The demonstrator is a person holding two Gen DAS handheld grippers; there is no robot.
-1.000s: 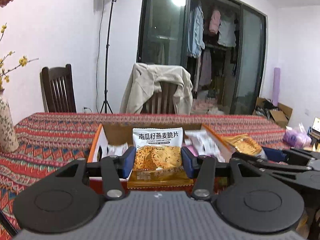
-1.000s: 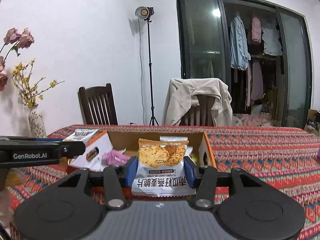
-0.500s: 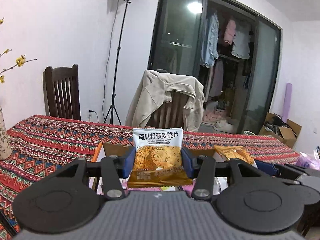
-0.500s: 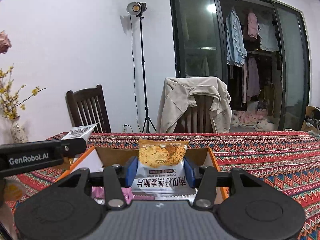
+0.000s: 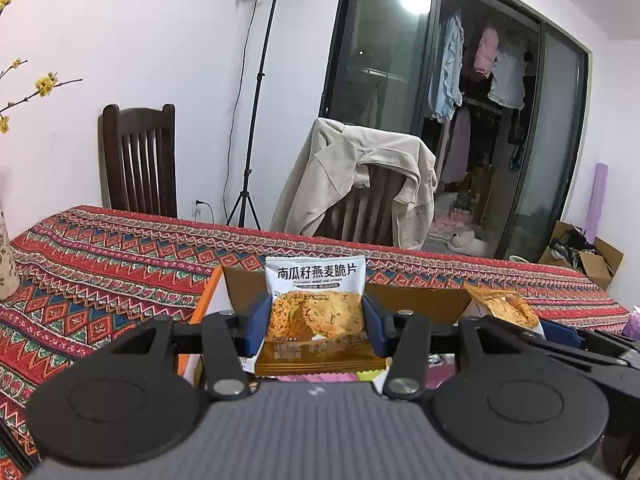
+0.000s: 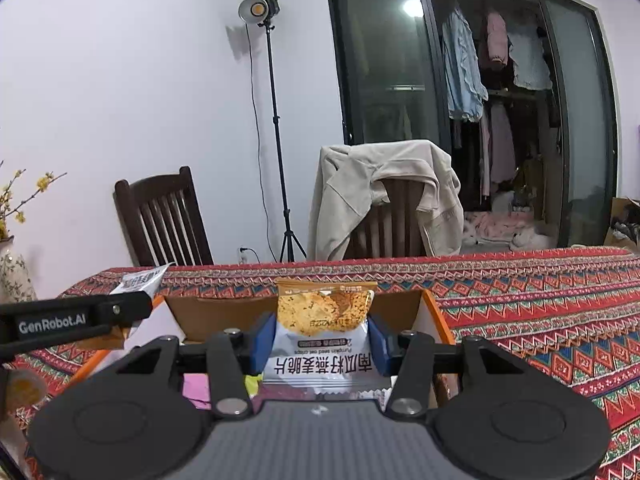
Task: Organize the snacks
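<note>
Snack packets fill both jaws: left packet (image 5: 316,312) upright, right packet (image 6: 322,336) upside-down.

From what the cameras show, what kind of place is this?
Most likely a room in a home, perhaps a dining area: a table with a patterned cloth, wooden chairs, one draped with a jacket, and clothes hanging behind glass doors.

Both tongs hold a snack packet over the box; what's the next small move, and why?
Probably lower both packets into the box and open. The left tongs and right tongs each clamp a packet just in front of its open top.
</note>
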